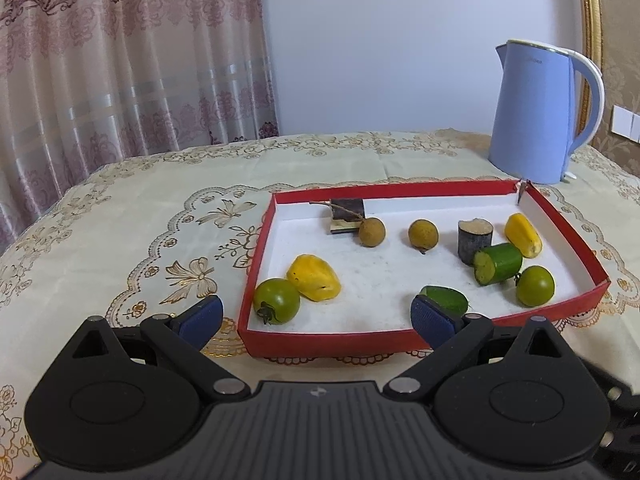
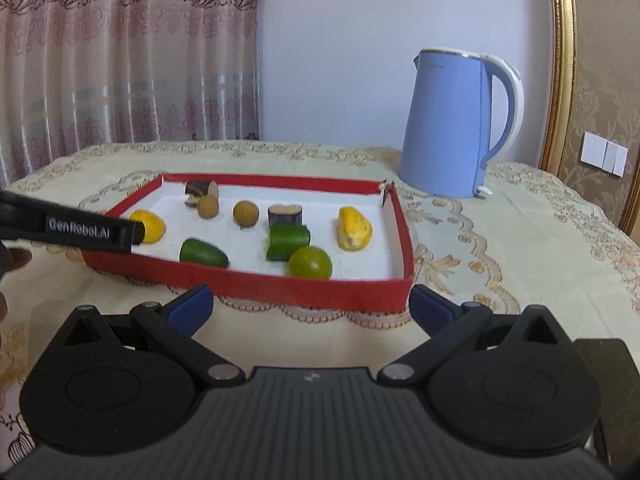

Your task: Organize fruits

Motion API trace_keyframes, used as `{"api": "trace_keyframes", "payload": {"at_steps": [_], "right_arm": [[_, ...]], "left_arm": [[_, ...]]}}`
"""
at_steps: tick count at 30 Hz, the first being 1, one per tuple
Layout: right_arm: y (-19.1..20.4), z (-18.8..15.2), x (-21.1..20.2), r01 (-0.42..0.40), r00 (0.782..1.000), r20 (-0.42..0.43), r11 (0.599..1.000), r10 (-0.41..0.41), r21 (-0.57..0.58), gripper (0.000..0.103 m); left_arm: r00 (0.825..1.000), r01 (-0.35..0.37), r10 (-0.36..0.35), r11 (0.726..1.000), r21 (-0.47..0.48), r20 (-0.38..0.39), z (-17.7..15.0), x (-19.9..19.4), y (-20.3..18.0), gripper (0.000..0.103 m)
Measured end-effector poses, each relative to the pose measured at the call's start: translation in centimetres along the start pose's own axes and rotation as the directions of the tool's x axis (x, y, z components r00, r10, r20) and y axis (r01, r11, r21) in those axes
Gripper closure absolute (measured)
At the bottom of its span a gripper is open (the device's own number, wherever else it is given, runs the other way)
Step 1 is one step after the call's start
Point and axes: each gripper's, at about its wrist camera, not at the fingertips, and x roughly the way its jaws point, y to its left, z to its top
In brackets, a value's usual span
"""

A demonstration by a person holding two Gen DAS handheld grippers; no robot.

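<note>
A shallow red tray (image 1: 400,190) (image 2: 256,280) with a white floor holds the fruit. Two green tomatoes (image 1: 277,301) (image 1: 535,285), two yellow pieces (image 1: 314,277) (image 1: 523,235), two brown longans (image 1: 371,232) (image 1: 423,234), two dark sugarcane chunks (image 1: 346,216) (image 1: 474,240) and two cucumber pieces (image 1: 498,263) (image 1: 446,298) lie in it. My left gripper (image 1: 316,322) is open over the tray's near-left corner, nothing between its fingers. My right gripper (image 2: 310,306) is open just before the tray's front wall, empty. From the right wrist, the left gripper's finger (image 2: 88,234) hides the left tomato.
A light blue electric kettle (image 1: 536,116) (image 2: 452,124) stands behind the tray's far right corner. The table wears a cream embroidered cloth (image 1: 140,216). Patterned curtains (image 1: 120,56) hang at the back left, a gold frame (image 2: 564,60) at the right. A hand's fingers (image 2: 16,258) show at the left edge.
</note>
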Motion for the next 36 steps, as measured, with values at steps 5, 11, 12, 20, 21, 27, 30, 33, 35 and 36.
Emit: {"api": "trace_keyframes", "payload": {"at_steps": [5,11,12,20,21,27,30,33,35,36], "right_arm": [[0.2,-0.4,0.4,0.001,1.000,-0.016,1.000,-0.001,-0.003,0.000],[0.5,-0.8,1.2,0.004,0.998,-0.057,1.000,-0.005,-0.012,0.000],[0.5,-0.9,1.3,0.004,0.998,-0.063,1.000,-0.005,-0.011,0.000],[0.5,-1.2,2.4,0.027,0.989,-0.144,1.000,-0.027,-0.003,0.000],[0.6,-1.2,2.7,0.030,0.984,-0.173,1.000,-0.031,-0.009,0.000],[0.2,-1.7,3.2,0.022,0.979,-0.202,0.999,-0.016,0.028,0.000],[0.5,-1.9,3.0,0.033,0.982,-0.185,0.999,-0.029,0.018,0.000],[1.1,-2.0,2.7,0.056,0.984,-0.167,0.998,-0.058,-0.020,0.000],[1.4,-1.9,2.6,0.066,0.985,-0.160,0.997,-0.071,-0.039,0.000],[1.3,-1.8,2.6,0.065,0.985,-0.161,0.997,-0.070,-0.037,0.000]], "left_arm": [[1.000,-0.016,0.016,1.000,-0.011,0.024,0.1,-0.4,0.0,0.002],[1.000,0.016,-0.016,1.000,-0.010,0.023,0.3,-0.4,0.1,0.002],[1.000,0.011,-0.010,1.000,-0.009,0.023,0.3,-0.4,0.1,0.002],[1.000,0.012,-0.012,1.000,-0.004,0.013,0.4,-0.2,0.2,0.002],[1.000,0.014,-0.013,1.000,-0.004,0.013,0.4,-0.1,0.2,0.002],[1.000,0.024,-0.024,0.999,0.021,0.002,0.4,0.2,-0.3,0.002],[1.000,0.026,-0.026,0.999,0.025,-0.002,0.4,0.5,-0.5,0.002],[1.000,0.030,-0.030,0.999,0.016,-0.005,0.4,0.6,-0.4,0.002],[1.000,0.030,-0.030,1.000,0.008,-0.004,0.5,0.6,-0.3,0.002],[1.000,0.028,-0.028,1.000,0.007,-0.003,0.5,0.6,-0.3,0.002]]}}
